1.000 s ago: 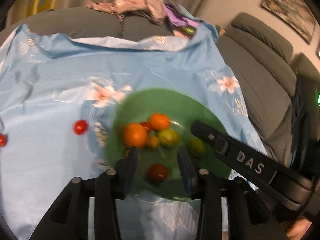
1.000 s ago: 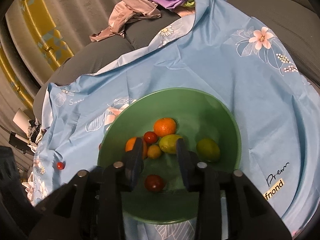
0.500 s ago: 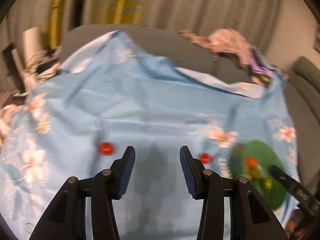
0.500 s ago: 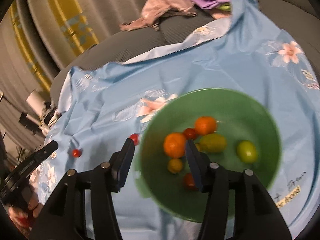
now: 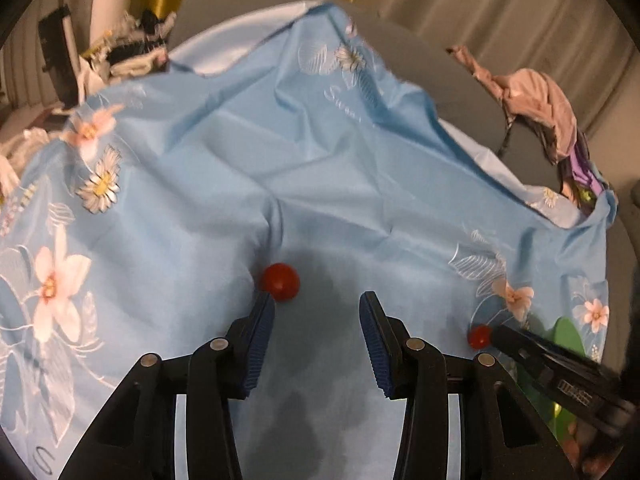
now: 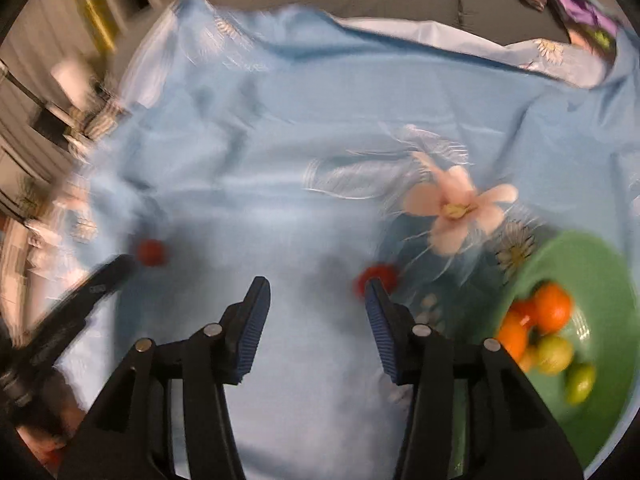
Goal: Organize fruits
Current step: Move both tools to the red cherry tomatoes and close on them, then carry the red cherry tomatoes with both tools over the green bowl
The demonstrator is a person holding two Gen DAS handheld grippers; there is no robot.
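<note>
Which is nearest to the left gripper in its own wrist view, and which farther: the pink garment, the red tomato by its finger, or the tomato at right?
1. Red tomato, at the left gripper's left fingertip.
2. Second tomato, lower right.
3. Pink garment, far upper right.

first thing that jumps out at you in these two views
The light blue floral cloth fills both views, with two small red tomatoes loose on it. One tomato sits just ahead of the left gripper, by its left fingertip; the other tomato is at the right gripper's right fingertip. Both grippers are open and empty. A green bowl of orange and green fruit sits at the right.
</note>
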